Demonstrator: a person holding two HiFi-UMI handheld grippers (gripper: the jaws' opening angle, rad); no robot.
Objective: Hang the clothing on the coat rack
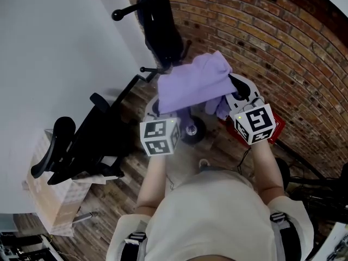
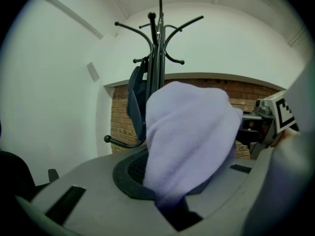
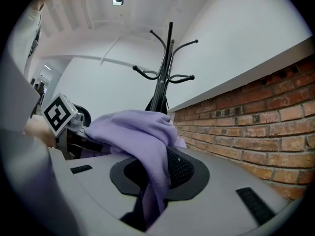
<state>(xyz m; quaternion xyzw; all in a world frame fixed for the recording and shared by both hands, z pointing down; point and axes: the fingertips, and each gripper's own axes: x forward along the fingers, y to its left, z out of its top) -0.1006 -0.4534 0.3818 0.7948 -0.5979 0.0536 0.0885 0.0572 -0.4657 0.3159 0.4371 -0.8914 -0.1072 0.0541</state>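
A lilac garment (image 1: 194, 83) is stretched between my two grippers, held up in front of the black coat rack (image 1: 160, 26). My left gripper (image 1: 159, 112) is shut on one edge of the garment (image 2: 189, 136), and the cloth bulges over its jaws. My right gripper (image 1: 231, 102) is shut on the other edge of the garment (image 3: 142, 132), which drapes down between its jaws. The coat rack (image 2: 158, 48) rises just beyond, its curved hooks (image 3: 170, 58) spread above. A dark blue item (image 2: 135, 102) hangs on the rack's pole.
A red brick wall (image 1: 272, 42) curves along the right and a white wall (image 1: 54, 48) runs on the left. A black office chair (image 1: 87, 145) stands at the left beside a cardboard box (image 1: 49, 200). A red object (image 1: 274, 126) lies on the wood floor.
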